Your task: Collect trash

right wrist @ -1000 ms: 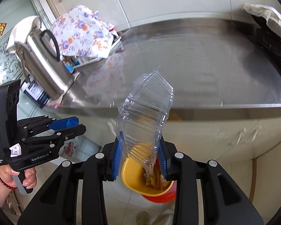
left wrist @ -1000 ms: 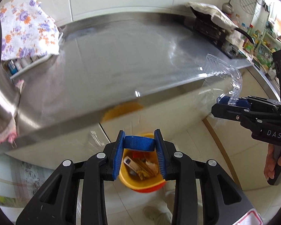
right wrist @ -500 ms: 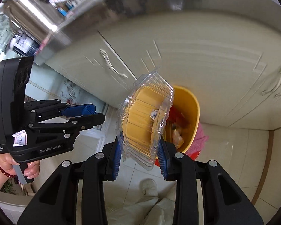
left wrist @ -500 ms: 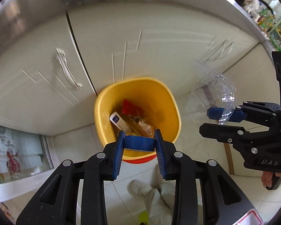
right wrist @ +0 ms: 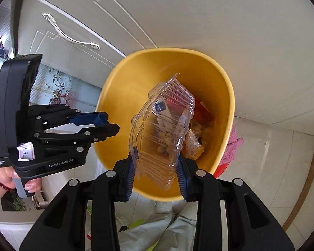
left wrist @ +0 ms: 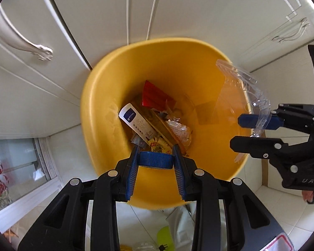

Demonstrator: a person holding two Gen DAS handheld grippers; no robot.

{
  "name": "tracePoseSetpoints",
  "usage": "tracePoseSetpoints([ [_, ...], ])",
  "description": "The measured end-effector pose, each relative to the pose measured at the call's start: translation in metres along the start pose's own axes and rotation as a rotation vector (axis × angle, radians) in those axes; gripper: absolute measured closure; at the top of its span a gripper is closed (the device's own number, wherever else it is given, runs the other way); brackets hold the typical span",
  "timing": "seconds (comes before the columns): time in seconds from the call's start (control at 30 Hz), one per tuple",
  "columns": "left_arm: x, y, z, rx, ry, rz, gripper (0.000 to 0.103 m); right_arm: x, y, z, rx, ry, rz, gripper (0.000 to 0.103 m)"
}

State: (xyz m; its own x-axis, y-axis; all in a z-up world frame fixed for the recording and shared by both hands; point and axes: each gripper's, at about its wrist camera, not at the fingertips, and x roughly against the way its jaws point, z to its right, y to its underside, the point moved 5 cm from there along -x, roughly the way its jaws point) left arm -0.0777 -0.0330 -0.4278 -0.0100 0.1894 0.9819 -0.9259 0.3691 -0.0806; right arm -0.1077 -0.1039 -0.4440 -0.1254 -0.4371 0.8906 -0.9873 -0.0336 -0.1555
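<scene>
The left gripper [left wrist: 156, 160] holds a blue bottle cap [left wrist: 155, 160] tight between its fingers, directly above the open yellow bin [left wrist: 98, 96], so the cap can drop straight down onto the wrappers inside. To the right, the right gripper [right wrist: 156, 168] grips a clear plastic container [right wrist: 163, 131] by its lower edge, tilted over the same bin, probably ready for release.
</scene>
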Motion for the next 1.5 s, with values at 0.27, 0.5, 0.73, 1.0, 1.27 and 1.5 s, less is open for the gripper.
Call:
tracePoseSetpoints([
  [0.27, -0.004, -0.012, -0.006, 0.012, 0.005, 0.02, 0.053, -0.008, -0.006, 0.013, 0.009, -0.038, -0.004, 0.051],
  [0.5, 0.006, -0.014, -0.005, 0.015, 0.009, 0.04, 0.053, 0.009, -0.003, 0.013, 0.017, -0.033, 0.016, 0.048],
  [0.73, 0.031, -0.009, -0.003, 0.072, -0.042, 0.08, 0.051, 0.045, 0.003, 0.001, 0.01, 0.032, 0.075, 0.045],
  [1.0, 0.076, 0.008, 0.001, 0.212, -0.157, 0.152, 0.028, 0.084, 0.022, -0.023, -0.063, 0.209, 0.154, 0.027],
  [1.27, 0.128, 0.023, 0.007, 0.308, -0.223, 0.234, 0.01, 0.112, 0.042, -0.024, -0.151, 0.402, 0.177, 0.023],
  [1.5, 0.155, 0.031, 0.014, 0.346, -0.229, 0.264, 0.006, 0.127, 0.049, -0.028, -0.167, 0.53, 0.204, 0.023],
])
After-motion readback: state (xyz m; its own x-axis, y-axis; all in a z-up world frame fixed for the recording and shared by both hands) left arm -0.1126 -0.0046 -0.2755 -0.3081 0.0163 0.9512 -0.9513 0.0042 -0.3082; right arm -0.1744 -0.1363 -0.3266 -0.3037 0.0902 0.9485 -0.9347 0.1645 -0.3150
